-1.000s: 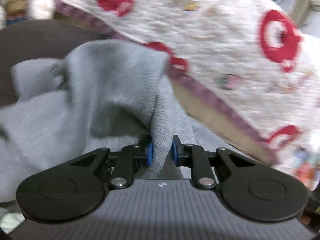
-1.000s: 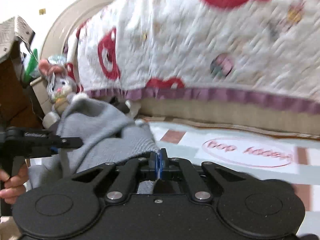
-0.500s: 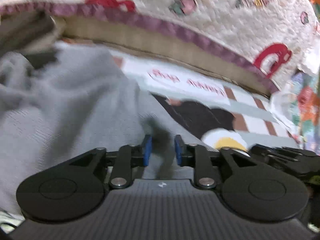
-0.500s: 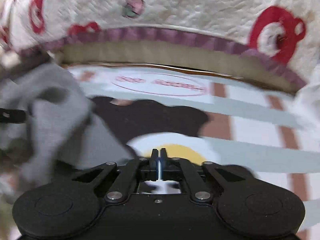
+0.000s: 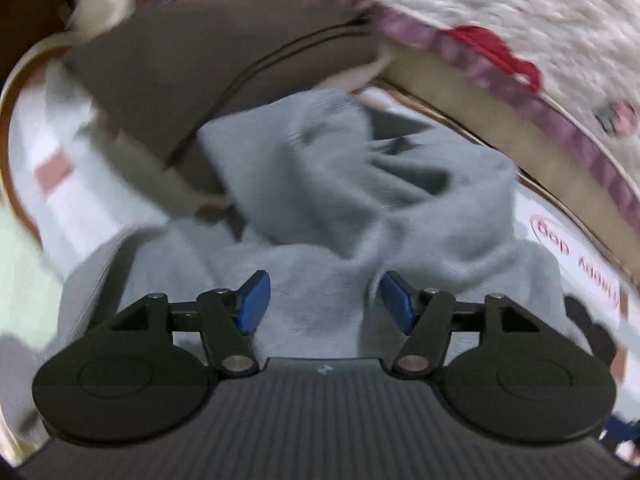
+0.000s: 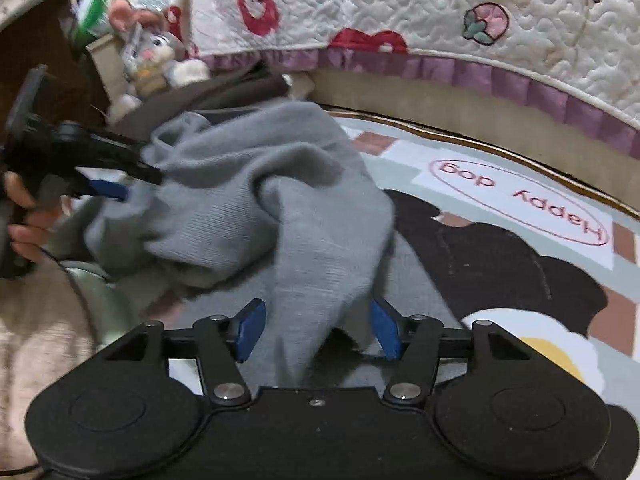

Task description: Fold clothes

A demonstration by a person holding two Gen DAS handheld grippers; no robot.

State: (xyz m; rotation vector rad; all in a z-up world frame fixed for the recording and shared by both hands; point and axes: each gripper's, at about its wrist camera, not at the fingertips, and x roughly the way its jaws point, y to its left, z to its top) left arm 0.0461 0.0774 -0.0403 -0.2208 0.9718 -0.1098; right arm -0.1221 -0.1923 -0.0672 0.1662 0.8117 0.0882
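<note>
Lying Crumpled: Grey Knit Between Two Opened Grippers

Bunching in soft ridges and deep folds, the grey knit sweater lies heaped on a printed play mat bearing a dark cartoon dog and the words "Happy dog". Its fine ribbed weave shows clearly in the right wrist view; one tapering fold droops down between the fingers of the right gripper.

That gripper's jaws have just been opening, and the blue pads stand clear of the cloth on both sides, released. The left gripper has likewise been opening; sweater fabric lies ahead of and under its spread fingers, unpinched.

Beyond the fingertips, a quilted white bedspread with red motifs and a purple frill hangs over the mat's far edge. A stuffed rabbit sits beyond the sweater, left of the fingers.
</note>
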